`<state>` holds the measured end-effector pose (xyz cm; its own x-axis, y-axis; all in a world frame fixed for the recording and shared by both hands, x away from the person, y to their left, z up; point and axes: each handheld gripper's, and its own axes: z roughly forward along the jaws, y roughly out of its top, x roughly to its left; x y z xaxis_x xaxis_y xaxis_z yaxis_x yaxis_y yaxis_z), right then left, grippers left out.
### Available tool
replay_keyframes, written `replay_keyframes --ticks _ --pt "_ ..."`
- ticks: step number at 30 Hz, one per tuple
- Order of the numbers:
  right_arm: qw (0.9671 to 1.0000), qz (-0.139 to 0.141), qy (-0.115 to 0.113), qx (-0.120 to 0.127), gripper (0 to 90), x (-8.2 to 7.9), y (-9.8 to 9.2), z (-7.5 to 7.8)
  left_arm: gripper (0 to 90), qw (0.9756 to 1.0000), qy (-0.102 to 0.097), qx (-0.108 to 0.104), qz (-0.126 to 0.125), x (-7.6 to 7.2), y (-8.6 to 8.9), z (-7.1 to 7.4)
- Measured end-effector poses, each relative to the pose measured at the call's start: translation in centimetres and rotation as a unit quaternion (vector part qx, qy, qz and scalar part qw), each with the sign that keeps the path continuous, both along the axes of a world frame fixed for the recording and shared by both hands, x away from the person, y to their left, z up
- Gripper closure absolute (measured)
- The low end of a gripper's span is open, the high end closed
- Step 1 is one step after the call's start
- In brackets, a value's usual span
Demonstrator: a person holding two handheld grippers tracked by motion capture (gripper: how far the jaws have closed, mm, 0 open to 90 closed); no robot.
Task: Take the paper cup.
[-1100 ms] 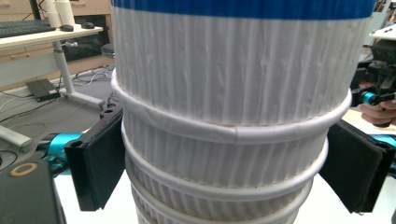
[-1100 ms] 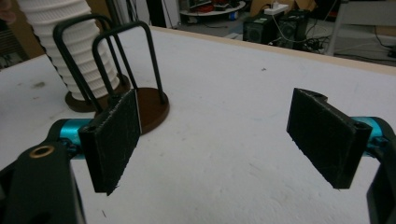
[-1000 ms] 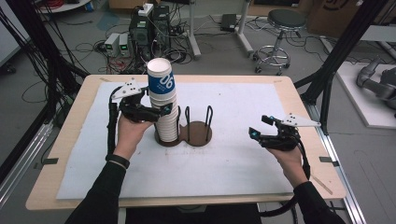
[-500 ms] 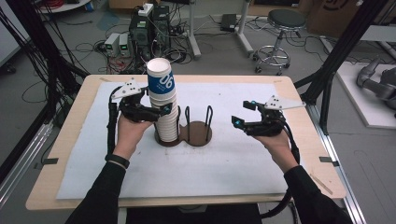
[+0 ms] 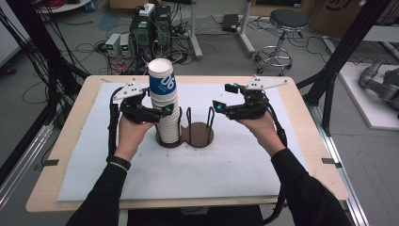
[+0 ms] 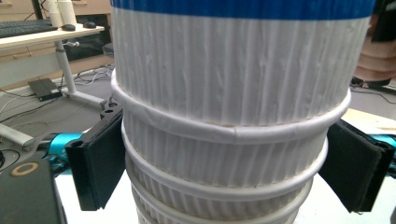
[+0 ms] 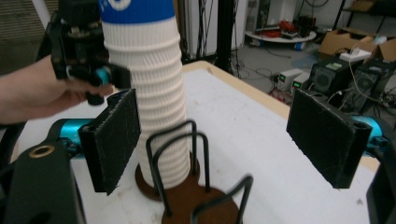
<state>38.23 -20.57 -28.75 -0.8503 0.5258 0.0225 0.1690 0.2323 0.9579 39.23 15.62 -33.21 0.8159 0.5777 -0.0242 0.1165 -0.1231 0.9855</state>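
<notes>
A tall stack of white ribbed paper cups [image 5: 165, 110], the top one with a blue label, stands in the left ring of a brown two-ring wire holder [image 5: 203, 137]. My left gripper [image 5: 164, 111] reaches in from the left, and its pads [image 6: 100, 163] press both sides of the stack [image 6: 229, 116] below a rim. My right gripper [image 5: 224, 97] hovers above the table to the right of the holder. It is open with nothing between its jaws. In the right gripper view the stack [image 7: 152, 102], the holder [image 7: 198, 205] and the left gripper [image 7: 91, 70] lie ahead of the right gripper [image 7: 229, 140].
A white mat [image 5: 235, 169] covers the wooden table [image 5: 310, 155]. The holder's right ring [image 5: 207, 123] has no cups in it. Black frame posts [image 5: 336, 70] stand at the table's sides. A stool [image 5: 281, 33] and electronics boxes [image 5: 146, 28] sit on the floor beyond.
My right gripper has risen and moved left from the table's right side toward the holder, still open. The left gripper and the cup stack have stayed in place.
</notes>
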Motion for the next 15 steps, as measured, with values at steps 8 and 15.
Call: replay_keyframes --ticks 8,15 --pt "0.9997 0.023 -0.003 0.009 18.0 1.1 4.0 2.3 11.8 1.0000 0.002 0.000 0.001 -0.1 0.1 0.0" --pt "0.9989 0.046 -0.001 0.010 18.0 1.8 7.7 3.9 11.8 1.0000 0.001 0.003 0.003 -0.1 0.0 0.1"
